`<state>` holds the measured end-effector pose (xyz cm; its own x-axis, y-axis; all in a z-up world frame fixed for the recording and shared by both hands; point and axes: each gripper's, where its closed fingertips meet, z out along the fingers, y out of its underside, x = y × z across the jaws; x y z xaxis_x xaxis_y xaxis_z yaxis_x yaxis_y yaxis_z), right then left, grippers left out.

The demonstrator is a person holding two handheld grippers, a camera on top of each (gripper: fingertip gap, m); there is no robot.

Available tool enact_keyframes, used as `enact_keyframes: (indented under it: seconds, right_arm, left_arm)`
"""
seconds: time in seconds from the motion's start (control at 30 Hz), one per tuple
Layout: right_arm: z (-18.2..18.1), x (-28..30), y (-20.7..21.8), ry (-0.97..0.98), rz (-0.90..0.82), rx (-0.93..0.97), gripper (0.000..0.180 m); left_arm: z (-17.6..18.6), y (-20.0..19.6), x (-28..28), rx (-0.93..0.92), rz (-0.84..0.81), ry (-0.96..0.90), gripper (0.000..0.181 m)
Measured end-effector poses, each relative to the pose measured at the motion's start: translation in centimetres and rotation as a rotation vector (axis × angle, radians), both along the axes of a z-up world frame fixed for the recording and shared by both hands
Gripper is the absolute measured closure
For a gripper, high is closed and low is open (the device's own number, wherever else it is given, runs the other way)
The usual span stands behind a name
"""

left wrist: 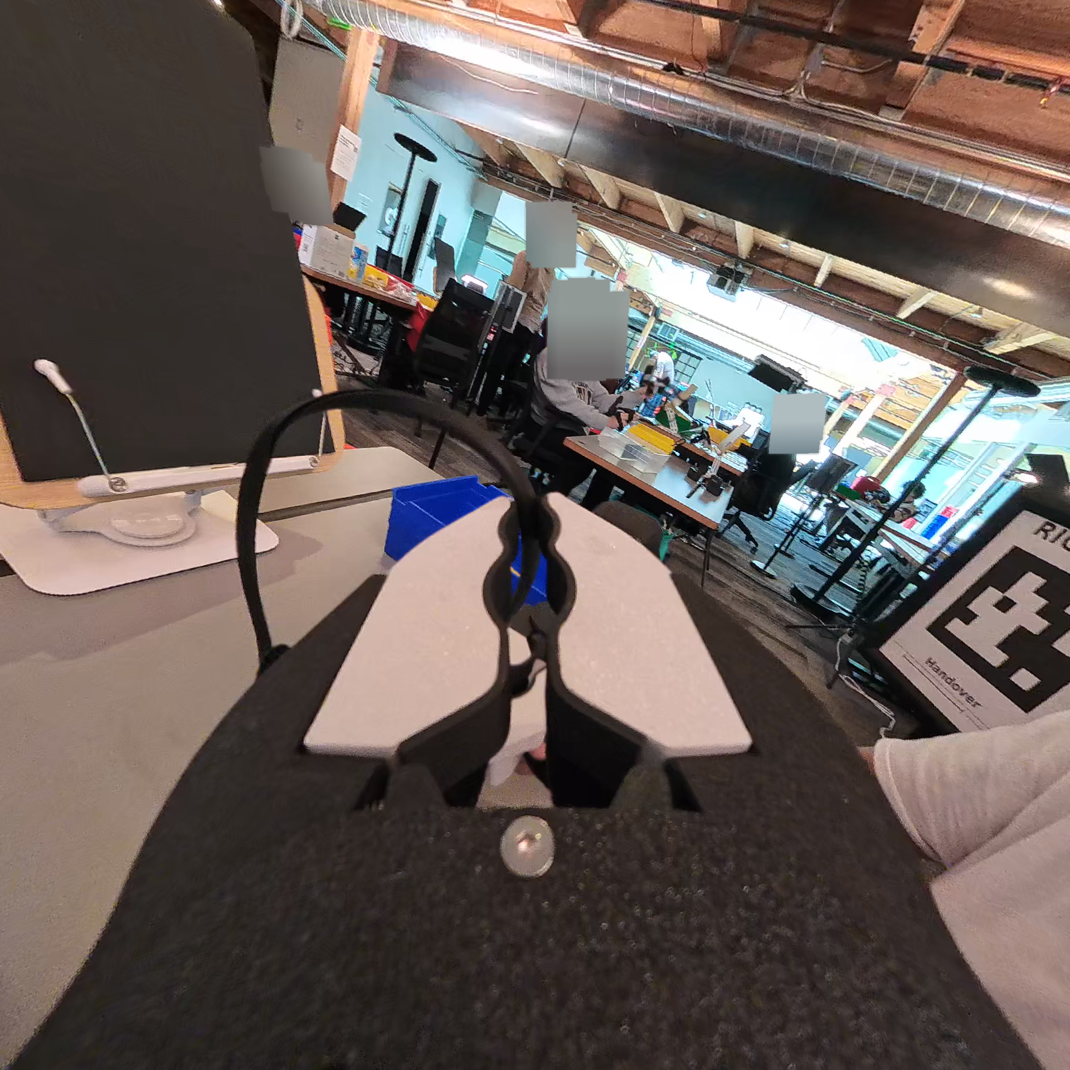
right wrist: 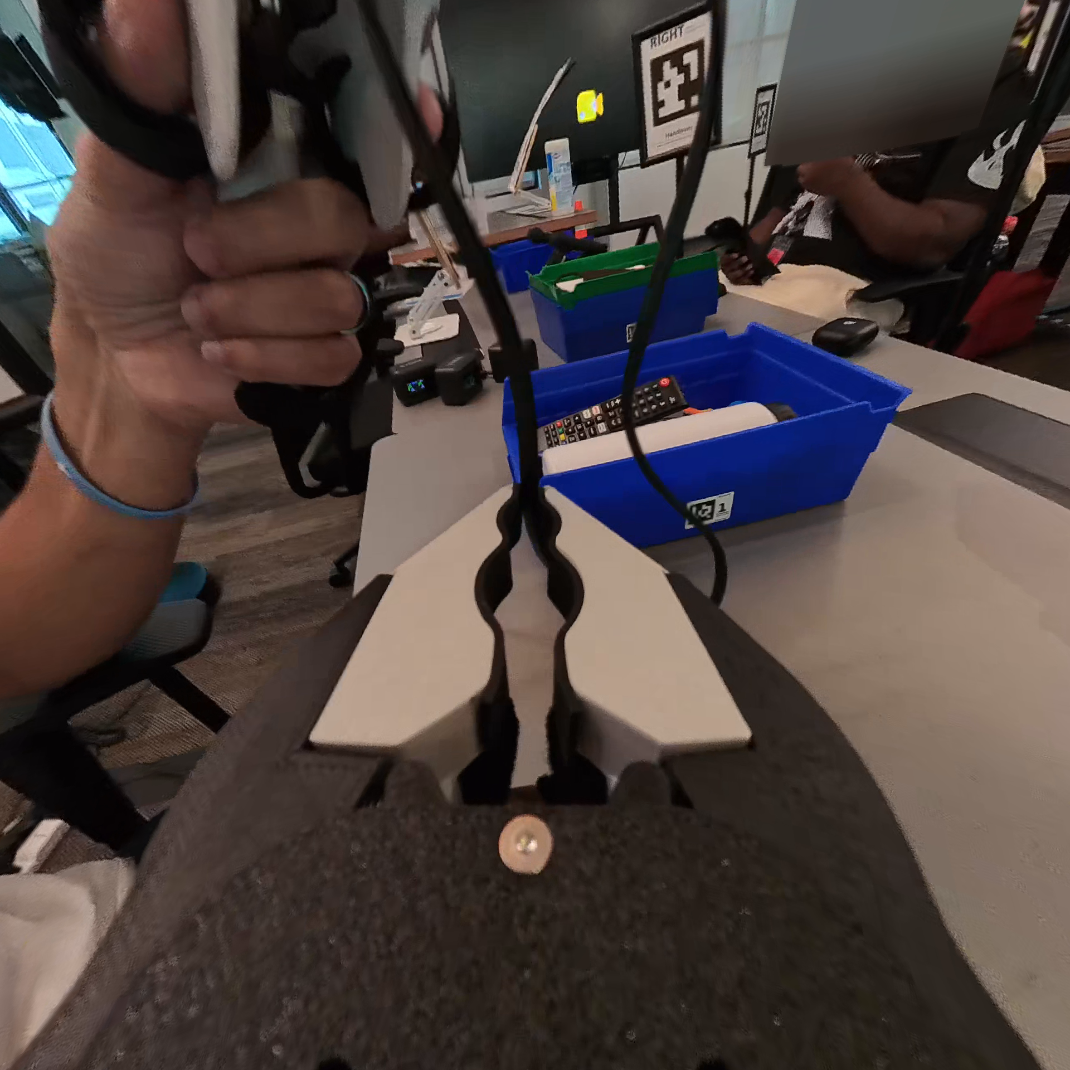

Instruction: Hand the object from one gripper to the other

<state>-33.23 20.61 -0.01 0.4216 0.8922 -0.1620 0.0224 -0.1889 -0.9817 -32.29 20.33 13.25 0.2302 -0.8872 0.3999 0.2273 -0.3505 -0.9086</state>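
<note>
Cable (right wrist: 524, 405) | pinched between both hand-held gripper tips (right wrist: 528, 509)

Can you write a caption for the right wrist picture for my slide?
Right gripper pinches a black cable above the grey table, left gripper holding it higher, blue bin behind.

Two wrist cameras, each close behind its own fingers.
Left view tilts upward over the table (left wrist: 87, 724) toward ceiling and room. Right view looks down across the table at the blue bin (right wrist: 752, 480), left hand near. Both share the bin and black cable (left wrist: 249, 521).
</note>
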Motion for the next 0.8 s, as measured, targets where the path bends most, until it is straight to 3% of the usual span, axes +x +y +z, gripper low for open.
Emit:
enact_keyframes:
  seconds: [0.27,0.5,0.6,0.8]
  right_arm:
    - [5.3,5.6,1.3,0.203,-0.045,-0.016,0.176]
    - [11.3,12.4,1.1,0.22,-0.163,0.123,0.176]
    - [12.8,13.9,0.4,0.183,-0.2,0.173,0.176]
    - [14.3,14.7,-0.5,0.159,-0.242,0.19,0.176]
  left_arm:
    - [-3.3,1.2,0.6,0.064,0.08,0.255,0.144]
    - [-4.5,3.2,1.1,0.431,0.376,0.534,0.144]
    - [-5.8,4.6,0.4,0.421,0.488,0.654,0.148]
    - [-7.2,4.6,1.3,0.333,0.443,0.631,0.148]
